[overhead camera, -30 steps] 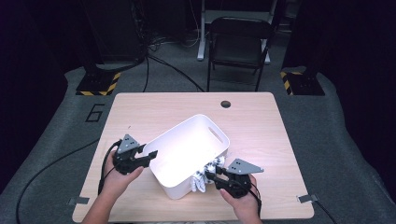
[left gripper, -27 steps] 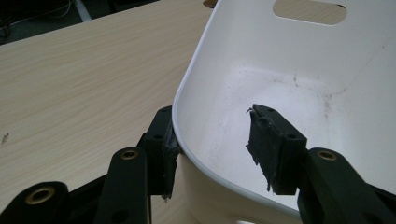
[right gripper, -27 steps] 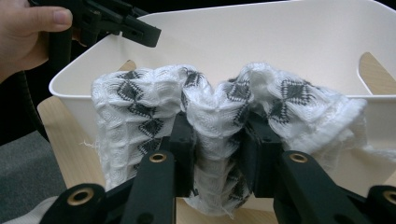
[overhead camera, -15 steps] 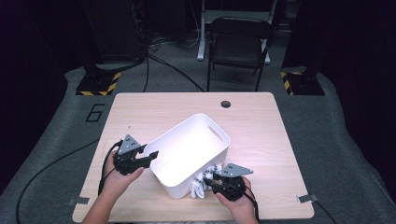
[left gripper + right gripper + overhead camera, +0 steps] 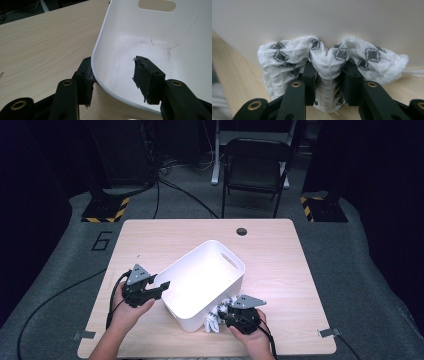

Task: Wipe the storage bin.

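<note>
White bin sits tilted and skewed near the front middle of the wooden table, its open mouth facing up and its handle slot on the far wall. Inside, the left gripper view picks out faint brownish specks on the bin's floor. A black chair stands on the grey floor beyond the table's far edge, and a small dark hole marks the tabletop near that edge.

Over on the left, the left gripper straddles the bin's near-left rim: one jaw is outside against the wall, the other hangs inside, clear of the plastic, so the jaws stand apart and nothing is clamped.

Down at the front right, the right gripper has its jaws pinched tight on a bunched white cloth with a dark diamond pattern. In the right gripper view, that cloth bulges out on both sides of the jaws and lies on the table right up against the bin's outer wall.
</note>
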Demonstrator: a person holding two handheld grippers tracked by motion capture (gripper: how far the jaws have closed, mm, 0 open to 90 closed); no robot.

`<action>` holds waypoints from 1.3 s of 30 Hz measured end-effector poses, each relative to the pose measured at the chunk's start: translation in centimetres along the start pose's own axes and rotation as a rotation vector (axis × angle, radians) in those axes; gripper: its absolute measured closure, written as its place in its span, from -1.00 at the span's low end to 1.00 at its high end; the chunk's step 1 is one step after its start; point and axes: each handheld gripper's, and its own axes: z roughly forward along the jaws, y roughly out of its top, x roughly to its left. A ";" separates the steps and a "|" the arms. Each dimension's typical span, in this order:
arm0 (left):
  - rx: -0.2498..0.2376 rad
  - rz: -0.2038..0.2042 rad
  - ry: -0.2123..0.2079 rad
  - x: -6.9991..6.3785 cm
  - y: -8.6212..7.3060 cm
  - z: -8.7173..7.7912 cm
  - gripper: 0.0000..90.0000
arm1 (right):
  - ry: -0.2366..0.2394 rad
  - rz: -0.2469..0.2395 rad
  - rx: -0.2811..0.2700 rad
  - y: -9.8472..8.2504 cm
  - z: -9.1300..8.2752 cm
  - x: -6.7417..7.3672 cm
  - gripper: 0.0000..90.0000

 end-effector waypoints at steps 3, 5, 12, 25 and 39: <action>-0.003 -0.005 0.000 0.0 0.0 0.0 0.13 | 0.026 -0.005 -0.118 1.6 -2.0 0.7 0.50; -0.006 -0.004 -0.004 -0.1 0.0 0.1 0.13 | 0.032 -0.030 -0.174 2.3 -2.9 1.2 0.49; 0.001 0.014 -0.014 -0.3 0.0 0.0 0.14 | 0.031 -0.056 -0.188 2.3 -2.9 1.5 0.48; 0.014 0.001 -0.003 -0.3 0.2 -0.2 0.24 | 0.019 0.028 0.064 -1.4 1.7 -1.0 0.50; 0.017 -0.033 0.002 -0.3 0.2 -0.3 0.18 | 0.067 -0.017 -0.096 1.7 -1.6 1.4 0.49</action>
